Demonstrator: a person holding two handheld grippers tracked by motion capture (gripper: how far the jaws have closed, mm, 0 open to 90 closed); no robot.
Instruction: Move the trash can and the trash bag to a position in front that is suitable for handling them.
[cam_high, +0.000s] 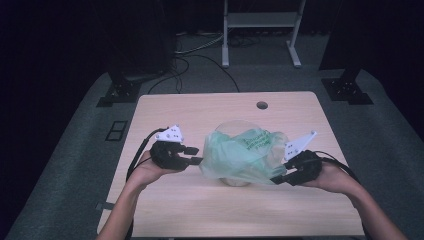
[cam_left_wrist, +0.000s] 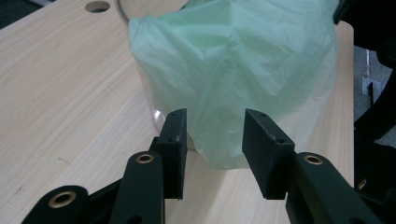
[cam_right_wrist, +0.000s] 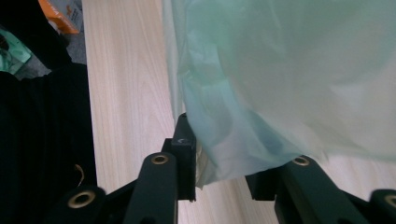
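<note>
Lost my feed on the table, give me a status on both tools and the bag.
Left tool open, bag edge between jaws. Right tool open around bag's other side. Green plastic bag draped over clear container. Nothing in the way.

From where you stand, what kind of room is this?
Probably a lab or recording studio: a bare wooden table on grey carpet, dark curtained surroundings, loose cables across the floor, and metal stand feet beside it.
</note>
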